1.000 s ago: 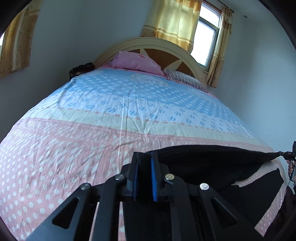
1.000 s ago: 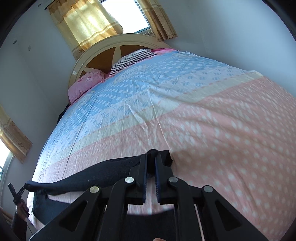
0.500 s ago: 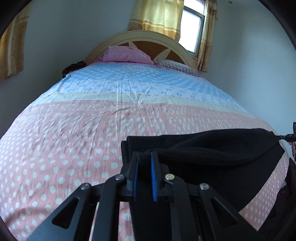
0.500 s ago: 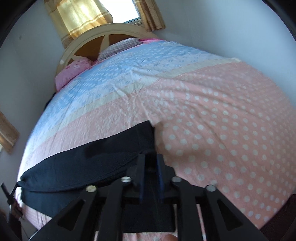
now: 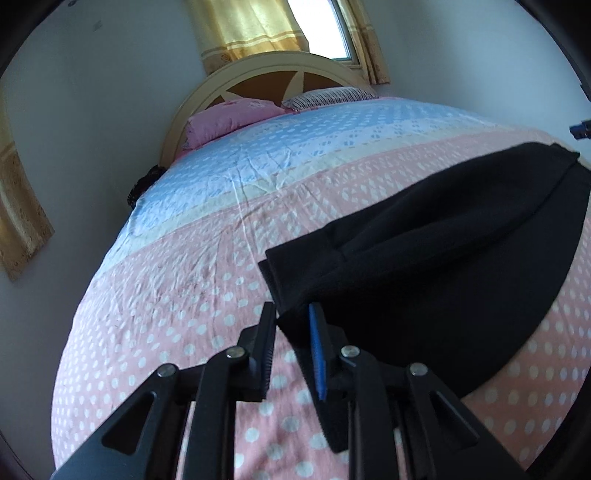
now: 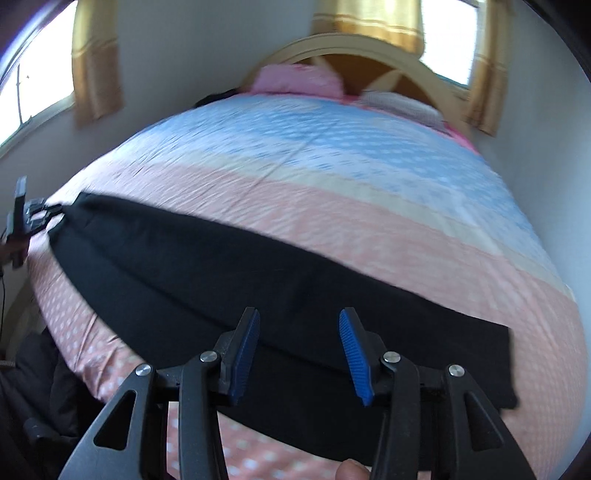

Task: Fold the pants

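Black pants (image 5: 424, 266) lie doubled lengthwise across the pink part of the bed (image 5: 184, 295). My left gripper (image 5: 291, 312) is at their near corner. Its jaws are opening, and the corner of the cloth lies loose between the pads. In the right wrist view the pants (image 6: 221, 269) stretch from left to right as a long dark band. My right gripper (image 6: 299, 332) hovers over their near edge; its jaws are opening with nothing clamped between the blue pads (image 6: 354, 354). The left gripper (image 6: 29, 218) shows at the pants' far left end.
The bed sheet is pink with white dots near me and blue further up (image 6: 332, 140). A pink pillow (image 5: 229, 118) and a striped pillow (image 5: 328, 96) lie by the arched headboard (image 5: 266, 70). Yellow curtains (image 5: 251, 33) hang at the windows. Walls close in on both sides.
The right gripper has let go of the pants' end and swung sideways along them, its jaws spreading. The raised fold has dropped flat onto the bed. The left jaws have parted slightly and rolled.
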Available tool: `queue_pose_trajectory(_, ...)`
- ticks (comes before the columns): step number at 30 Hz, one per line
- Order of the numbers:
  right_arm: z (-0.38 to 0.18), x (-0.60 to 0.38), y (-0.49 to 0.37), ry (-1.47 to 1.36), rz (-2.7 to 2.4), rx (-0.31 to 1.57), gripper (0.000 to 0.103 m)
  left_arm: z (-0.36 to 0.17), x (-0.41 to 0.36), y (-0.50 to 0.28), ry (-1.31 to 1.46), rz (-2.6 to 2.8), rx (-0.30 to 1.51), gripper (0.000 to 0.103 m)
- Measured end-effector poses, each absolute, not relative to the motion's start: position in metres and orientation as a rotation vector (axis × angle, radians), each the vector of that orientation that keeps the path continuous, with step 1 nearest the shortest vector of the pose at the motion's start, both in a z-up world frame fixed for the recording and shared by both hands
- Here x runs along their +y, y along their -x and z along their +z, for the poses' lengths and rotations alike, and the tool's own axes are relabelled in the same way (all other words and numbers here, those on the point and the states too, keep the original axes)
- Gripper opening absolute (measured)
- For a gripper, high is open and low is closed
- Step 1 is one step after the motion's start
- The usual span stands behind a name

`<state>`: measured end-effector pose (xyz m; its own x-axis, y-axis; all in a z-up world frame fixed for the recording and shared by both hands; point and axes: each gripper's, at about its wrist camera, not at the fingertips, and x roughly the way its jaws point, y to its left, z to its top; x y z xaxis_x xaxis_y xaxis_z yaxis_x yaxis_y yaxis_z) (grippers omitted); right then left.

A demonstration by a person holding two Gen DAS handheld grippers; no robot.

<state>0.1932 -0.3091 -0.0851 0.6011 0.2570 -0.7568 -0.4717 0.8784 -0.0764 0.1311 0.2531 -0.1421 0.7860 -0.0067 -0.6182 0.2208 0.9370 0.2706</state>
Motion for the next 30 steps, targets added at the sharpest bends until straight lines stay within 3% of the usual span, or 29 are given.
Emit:
queue_pose_trajectory(11,-0.143,-0.198,-0.186,0.703,0.553,0.845,0.047,-0.143,0.238,-0.127,-0.553,-0.084,0.624,0.022)
queue_pose_trajectory(20,-0.142,-0.187,-0.208,0.657,0.586,0.877,0.046,-0.141,0.222,-0.125,-0.636,-0.177,0.619,0.026)
queue_pose_trajectory(21,-0.140,-0.187,-0.210,0.642,0.584,0.879,0.032,-0.143,0.220,-0.127,-0.654,-0.182,0.633,0.025)
queue_pose_trajectory(22,-0.139,-0.186,-0.210,0.636,0.591,0.878,0.008,-0.145,0.218,-0.128,-0.674,-0.176,0.634,0.020)
queue_pose_trajectory(24,-0.135,-0.186,-0.203,0.653,0.587,0.851,0.005,-0.142,0.219,-0.128,-0.685,-0.183,0.632,0.012)
queue_pose_trajectory(30,-0.114,-0.196,-0.176,0.624,0.605,0.799,0.003,-0.120,0.221,-0.112,-0.719,-0.171,0.571,0.010)
